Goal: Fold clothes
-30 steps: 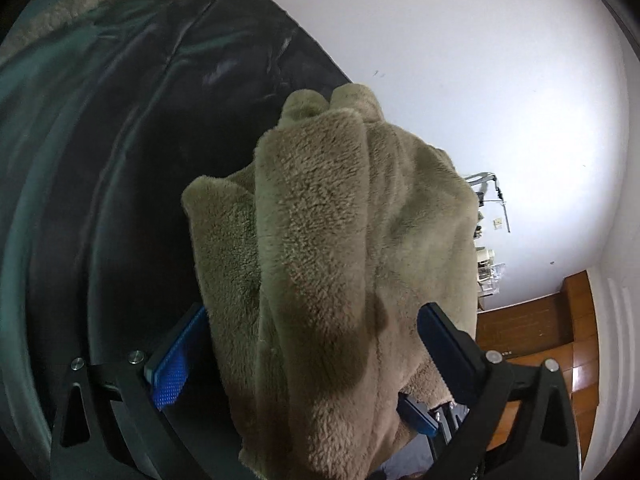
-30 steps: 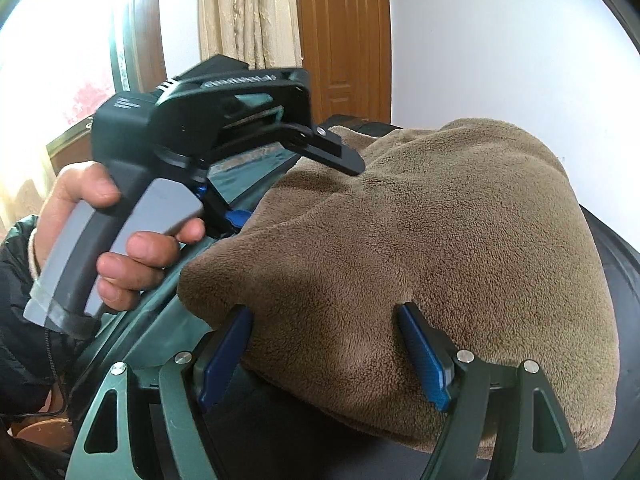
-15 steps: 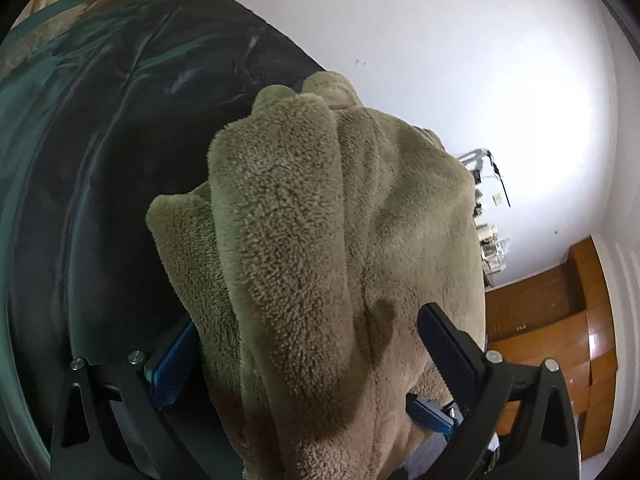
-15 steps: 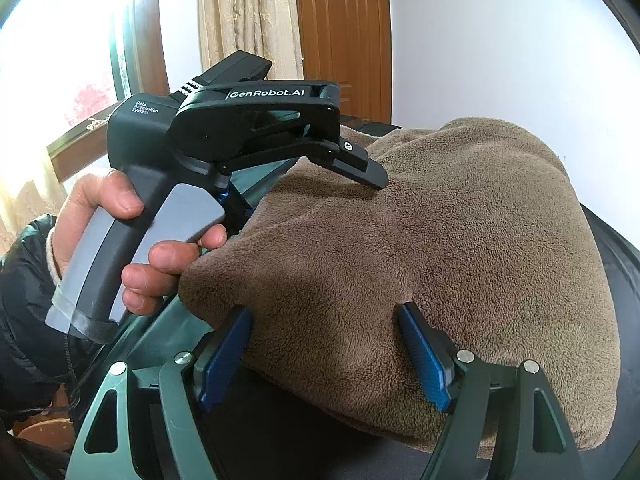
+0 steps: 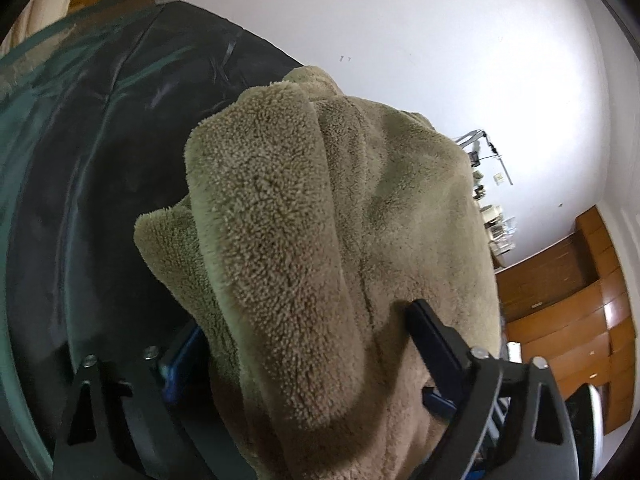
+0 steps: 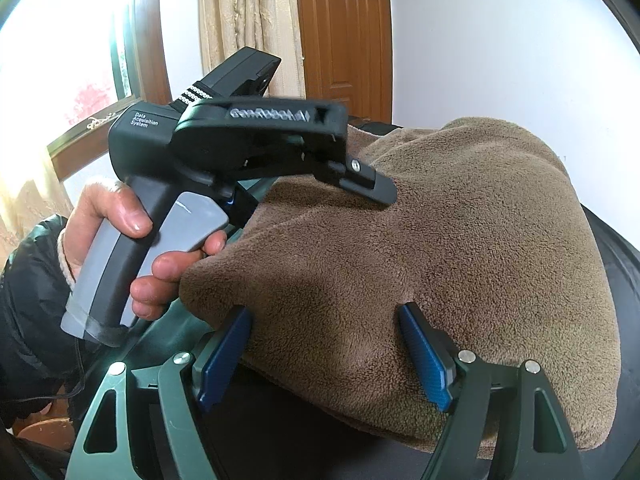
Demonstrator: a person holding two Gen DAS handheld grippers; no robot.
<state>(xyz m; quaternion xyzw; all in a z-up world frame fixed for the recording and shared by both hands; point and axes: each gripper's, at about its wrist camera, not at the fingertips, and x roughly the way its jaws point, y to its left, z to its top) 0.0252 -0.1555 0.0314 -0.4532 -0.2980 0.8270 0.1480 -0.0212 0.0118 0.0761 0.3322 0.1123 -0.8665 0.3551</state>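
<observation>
A thick tan fleece garment (image 5: 320, 200) lies bunched on a dark green quilted surface (image 5: 80, 160). My left gripper (image 5: 304, 320) straddles a raised fold of it. Its jaws are closing, and both pads press into the pile. In the right wrist view the same fleece (image 6: 460, 220) fills the middle. My right gripper (image 6: 324, 314) is shut on its near edge, with a blue pad on each side of the fold. The left gripper's upper finger (image 6: 372, 184) rests on top of the fleece, and a person's hand (image 6: 120, 216) holds its grey handle.
A wooden door (image 6: 344, 32), a beige curtain (image 6: 248, 20) and a bright window (image 6: 80, 60) stand behind the left hand. Wooden cabinets (image 5: 580, 300) and a cluttered shelf (image 5: 492, 216) line the white wall on the other side.
The left gripper has rolled and its jaws have narrowed onto the fleece fold. Its pads now touch the pile. The right gripper has kept its hold and has not moved.
</observation>
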